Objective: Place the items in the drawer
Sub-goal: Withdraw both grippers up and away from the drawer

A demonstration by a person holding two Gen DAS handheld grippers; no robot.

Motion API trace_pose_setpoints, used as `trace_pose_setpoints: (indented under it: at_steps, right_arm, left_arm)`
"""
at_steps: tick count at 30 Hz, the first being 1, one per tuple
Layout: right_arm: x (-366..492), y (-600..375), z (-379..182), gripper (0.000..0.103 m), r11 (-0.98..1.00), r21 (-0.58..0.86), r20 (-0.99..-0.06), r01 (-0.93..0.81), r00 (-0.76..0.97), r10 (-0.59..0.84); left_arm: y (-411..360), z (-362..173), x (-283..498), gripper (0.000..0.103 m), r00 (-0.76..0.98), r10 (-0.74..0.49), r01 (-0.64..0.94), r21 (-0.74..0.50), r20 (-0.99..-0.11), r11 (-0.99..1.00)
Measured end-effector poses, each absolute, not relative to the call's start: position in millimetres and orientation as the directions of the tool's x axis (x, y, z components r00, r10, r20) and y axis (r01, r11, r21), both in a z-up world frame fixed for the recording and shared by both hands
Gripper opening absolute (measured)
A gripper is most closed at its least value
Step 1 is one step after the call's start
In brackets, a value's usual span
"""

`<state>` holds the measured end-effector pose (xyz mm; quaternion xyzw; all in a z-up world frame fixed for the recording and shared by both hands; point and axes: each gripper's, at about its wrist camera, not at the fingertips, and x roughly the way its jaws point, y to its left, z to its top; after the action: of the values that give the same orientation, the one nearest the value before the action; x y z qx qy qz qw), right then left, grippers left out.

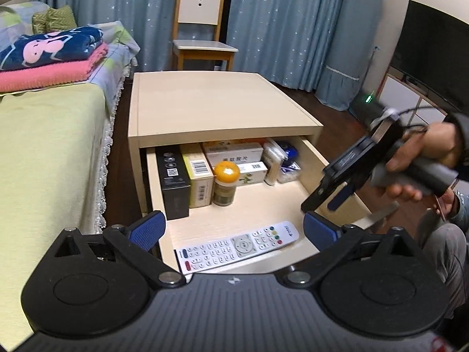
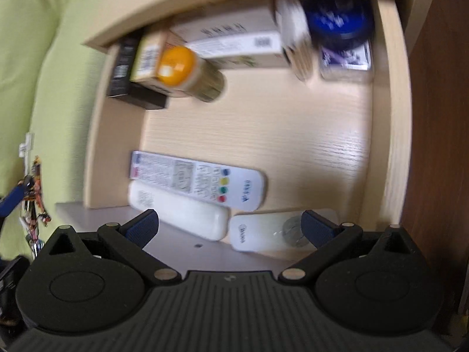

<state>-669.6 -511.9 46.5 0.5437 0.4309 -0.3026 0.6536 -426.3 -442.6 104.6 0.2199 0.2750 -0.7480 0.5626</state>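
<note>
A pale wooden nightstand's drawer point(image 1: 310, 152) is pulled out. At its back stand a black box point(image 1: 173, 182), a yellow box point(image 1: 199, 176), white medicine boxes point(image 1: 234, 151), an orange-capped bottle point(image 1: 225, 182) and a blue item point(image 1: 288, 149). A white remote point(image 1: 237, 246) lies flat near the front. My left gripper point(image 1: 233, 228) hovers open above the remote, holding nothing. My right gripper point(image 1: 326, 201), held in a hand, hangs over the drawer's right side. In the blurred right wrist view, that gripper point(image 2: 231, 226) is open and empty above the remote point(image 2: 199, 180), the bottle point(image 2: 187, 73) and the drawer wall point(image 2: 392, 117).
The nightstand top point(image 1: 217, 102) is bare. A bed with a green sheet point(image 1: 44, 161) and folded towels point(image 1: 49, 58) lies left. A chair point(image 1: 199, 29) stands behind, a TV point(image 1: 433, 52) at right. The person's knee point(image 1: 445, 249) is right of the drawer.
</note>
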Motion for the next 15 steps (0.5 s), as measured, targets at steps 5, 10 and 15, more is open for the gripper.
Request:
trace_pose_setpoints:
  at_steps: [5,10,15]
  right_arm:
    - [-655,-524,25,0.103,0.245,0.431,-0.902,0.869,0.424,0.081]
    - [-638,-533,5,0.103,0.267,0.385,-0.923,0.883,0.366,0.121]
    - [-618,-529,-19,0.103,0.273,0.42,-0.907,0.866,0.386,0.171]
  left_arm:
    - [-451,106,-425,0.101,-0.275,-0.717,0.961,-0.161,-0.64,-0.226]
    - [-460,109,-432,0.101,-0.307,-0.72,0.951,-0.174,-0.622,-0.255]
    - [-467,107,-436,0.101,-0.323,-0.716,0.946,-0.193,-0.619,-0.26]
